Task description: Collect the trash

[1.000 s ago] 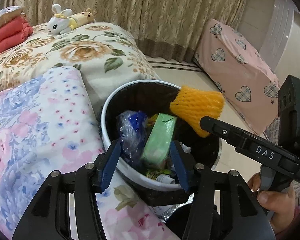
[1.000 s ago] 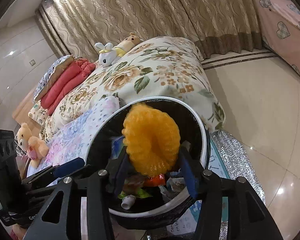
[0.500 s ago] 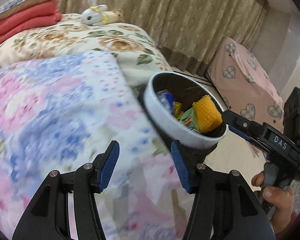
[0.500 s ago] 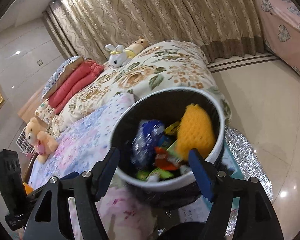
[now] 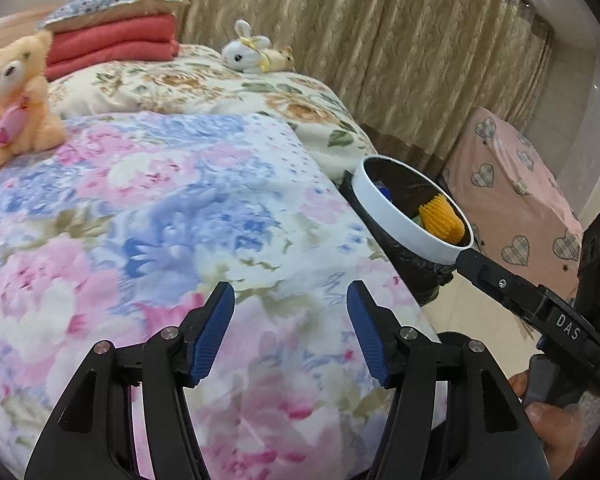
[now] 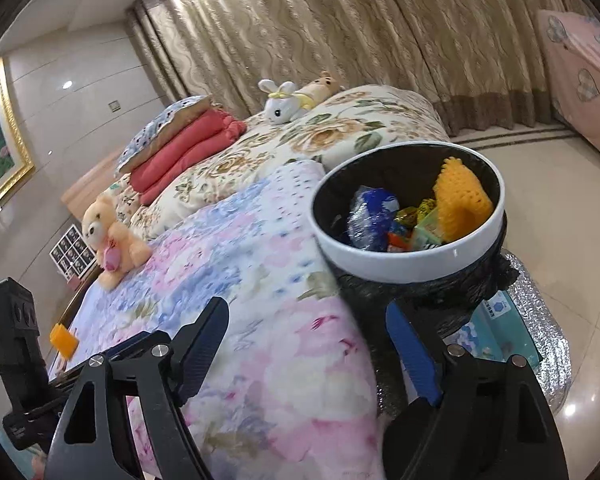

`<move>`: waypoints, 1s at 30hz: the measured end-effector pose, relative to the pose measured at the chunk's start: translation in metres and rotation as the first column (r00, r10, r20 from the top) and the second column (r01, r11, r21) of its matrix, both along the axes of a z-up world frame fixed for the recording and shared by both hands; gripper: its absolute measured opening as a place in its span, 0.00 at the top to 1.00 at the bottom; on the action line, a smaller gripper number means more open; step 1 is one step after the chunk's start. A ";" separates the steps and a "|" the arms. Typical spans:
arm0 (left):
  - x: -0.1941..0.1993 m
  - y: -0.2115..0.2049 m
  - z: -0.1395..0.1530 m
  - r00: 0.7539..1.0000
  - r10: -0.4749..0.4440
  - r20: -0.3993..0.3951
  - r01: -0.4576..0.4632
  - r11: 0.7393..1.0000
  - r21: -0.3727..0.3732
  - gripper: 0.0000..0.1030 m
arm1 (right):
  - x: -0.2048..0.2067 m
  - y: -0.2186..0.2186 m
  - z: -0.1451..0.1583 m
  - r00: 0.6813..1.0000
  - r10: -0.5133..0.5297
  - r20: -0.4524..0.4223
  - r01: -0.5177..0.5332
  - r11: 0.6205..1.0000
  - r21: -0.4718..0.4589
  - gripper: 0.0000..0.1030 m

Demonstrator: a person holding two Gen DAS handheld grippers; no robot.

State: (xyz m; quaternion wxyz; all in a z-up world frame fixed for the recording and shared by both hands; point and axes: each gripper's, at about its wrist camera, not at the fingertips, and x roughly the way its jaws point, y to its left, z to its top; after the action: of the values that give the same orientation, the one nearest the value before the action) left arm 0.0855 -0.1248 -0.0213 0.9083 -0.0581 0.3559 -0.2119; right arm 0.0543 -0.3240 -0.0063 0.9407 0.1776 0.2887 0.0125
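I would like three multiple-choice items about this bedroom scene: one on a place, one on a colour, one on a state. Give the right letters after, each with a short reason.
1. Where is the orange foam net?
A. inside the trash bin
B. on the floral quilt
C. between the right gripper's jaws

2. What colour is the rim of the trash bin?
A. red
B. white
C. green

3. In what state is the left gripper?
A. shut on a green carton
B. shut on the quilt
C. open, holding nothing

Answers:
1 A: the net lies among the wrappers in the bin.
2 B: a white ring runs round the black liner.
3 C: its jaws stand apart, and only the floral quilt shows beyond them.
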 end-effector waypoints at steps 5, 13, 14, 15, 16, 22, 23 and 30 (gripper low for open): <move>-0.023 0.018 0.015 0.993 0.057 0.107 -0.057 0.998 0.005 0.33 | -0.012 0.016 0.011 0.998 0.001 0.065 0.003 0.999 -0.053 0.15; -0.051 0.034 0.044 0.939 0.154 0.307 -0.173 0.984 0.035 0.05 | -0.028 0.034 0.036 0.979 0.010 0.202 0.021 0.988 -0.152 0.00; -0.053 0.036 0.046 0.933 0.161 0.323 -0.184 0.982 0.039 0.04 | -0.028 0.036 0.036 0.978 0.010 0.209 0.023 0.988 -0.156 0.00; -0.055 0.037 0.046 0.929 0.167 0.332 -0.191 0.981 0.040 0.04 | -0.028 0.036 0.036 0.977 0.010 0.215 0.025 0.987 -0.158 0.00; -0.056 0.038 0.046 0.925 0.174 0.339 -0.199 0.979 0.041 0.04 | -0.028 0.037 0.036 0.975 0.009 0.221 0.027 0.987 -0.160 0.00; -0.059 0.044 0.041 0.908 0.209 0.363 -0.243 0.969 0.049 0.04 | -0.032 0.039 0.029 0.963 0.008 0.270 0.038 0.985 -0.166 0.00; -0.060 0.045 0.040 0.907 0.212 0.364 -0.246 0.968 0.047 0.04 | -0.032 0.040 0.027 0.963 0.008 0.271 0.039 0.985 -0.166 0.00; -0.061 0.046 0.035 0.906 0.223 0.360 -0.263 0.963 0.065 0.04 | -0.031 0.043 0.023 0.967 0.025 0.253 0.020 0.985 -0.173 0.00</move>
State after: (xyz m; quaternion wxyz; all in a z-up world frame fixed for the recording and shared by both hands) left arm 0.0243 -0.0785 0.0135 0.9781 -0.0126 0.1903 -0.0836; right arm 0.0235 -0.2813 0.0165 0.9819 0.0913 0.1657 0.0112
